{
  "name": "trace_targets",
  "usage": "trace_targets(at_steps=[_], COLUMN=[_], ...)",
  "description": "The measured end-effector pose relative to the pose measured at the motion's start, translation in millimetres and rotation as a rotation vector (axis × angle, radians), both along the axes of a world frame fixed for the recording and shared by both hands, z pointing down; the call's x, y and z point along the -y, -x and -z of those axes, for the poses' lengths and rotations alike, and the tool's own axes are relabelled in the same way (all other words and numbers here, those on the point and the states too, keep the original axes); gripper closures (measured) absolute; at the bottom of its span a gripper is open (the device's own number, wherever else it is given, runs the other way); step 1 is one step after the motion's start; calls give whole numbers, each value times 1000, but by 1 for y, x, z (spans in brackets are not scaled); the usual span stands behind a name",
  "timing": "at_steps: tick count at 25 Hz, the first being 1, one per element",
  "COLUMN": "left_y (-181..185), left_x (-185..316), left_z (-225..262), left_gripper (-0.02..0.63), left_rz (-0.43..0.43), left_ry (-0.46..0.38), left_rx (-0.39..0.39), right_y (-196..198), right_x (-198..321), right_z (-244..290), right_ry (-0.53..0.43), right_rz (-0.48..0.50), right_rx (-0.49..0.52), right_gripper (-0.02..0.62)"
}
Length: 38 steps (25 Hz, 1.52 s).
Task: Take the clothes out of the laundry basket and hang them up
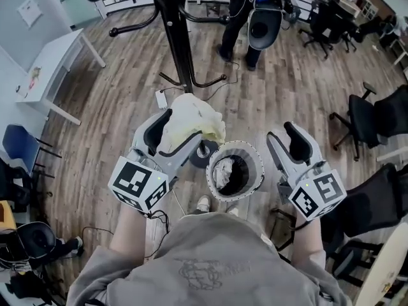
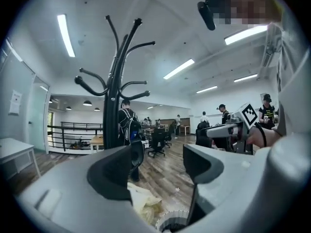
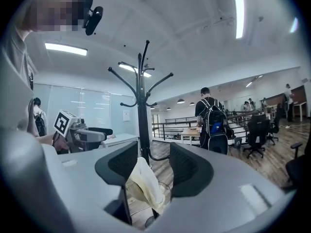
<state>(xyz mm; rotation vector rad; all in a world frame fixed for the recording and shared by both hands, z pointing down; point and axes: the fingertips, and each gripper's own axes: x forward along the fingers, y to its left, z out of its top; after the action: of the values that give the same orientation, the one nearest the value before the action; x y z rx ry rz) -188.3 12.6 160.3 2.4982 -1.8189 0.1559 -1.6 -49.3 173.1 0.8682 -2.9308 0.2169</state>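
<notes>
A pale cream cloth (image 1: 194, 116) shows bunched at the tip of my left gripper (image 1: 182, 129), just up-left of the white ribbed laundry basket (image 1: 255, 155) on the floor. In the left gripper view the jaws (image 2: 163, 154) stand apart with bare floor between them, and the cloth (image 2: 141, 200) lies low beneath them, above the basket rim (image 2: 167, 222). I cannot tell what bears the cloth. Dark and light clothes (image 1: 226, 171) fill the basket. My right gripper (image 1: 284, 136) hovers open and empty right of the basket. Between its jaws (image 3: 154, 154) the cloth (image 3: 143, 183) appears hanging. The black coat rack (image 1: 178, 37) stands straight ahead.
A person (image 1: 239, 18) stands beyond the rack beside a black chair. A white table (image 1: 54, 59) is at the far left, and office chairs (image 1: 366, 116) crowd the right side. A blue chair (image 1: 19, 145) and bags sit at my left. Wood floor surrounds the basket.
</notes>
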Motion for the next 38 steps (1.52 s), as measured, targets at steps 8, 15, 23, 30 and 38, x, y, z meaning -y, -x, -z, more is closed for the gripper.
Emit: trace_targets(at_steps=[8,15,23,30,38], left_y=[-44,-78,-121,-129,-132], left_x=[22,44,72,81,95], left_z=[8,-49,-184,-330,-461], left_gripper=[273,281,282,282,282], left_rz=[-98,-189,-305,-397,-467], left_ry=[-13,93,336,571,724], left_rx=[-10,7,150,303,352], right_y=[-57,-76,-62,-60,-62], right_x=[9,19,30,45,34], right_z=[-14,-66,-181,-304,-455], right_ry=[48,144,349,534,754], right_rz=[-141,-198,-178,-231,-226], right_rx=[-20,-98,-188,-266,-320], right_gripper=[371,371,368,371,371])
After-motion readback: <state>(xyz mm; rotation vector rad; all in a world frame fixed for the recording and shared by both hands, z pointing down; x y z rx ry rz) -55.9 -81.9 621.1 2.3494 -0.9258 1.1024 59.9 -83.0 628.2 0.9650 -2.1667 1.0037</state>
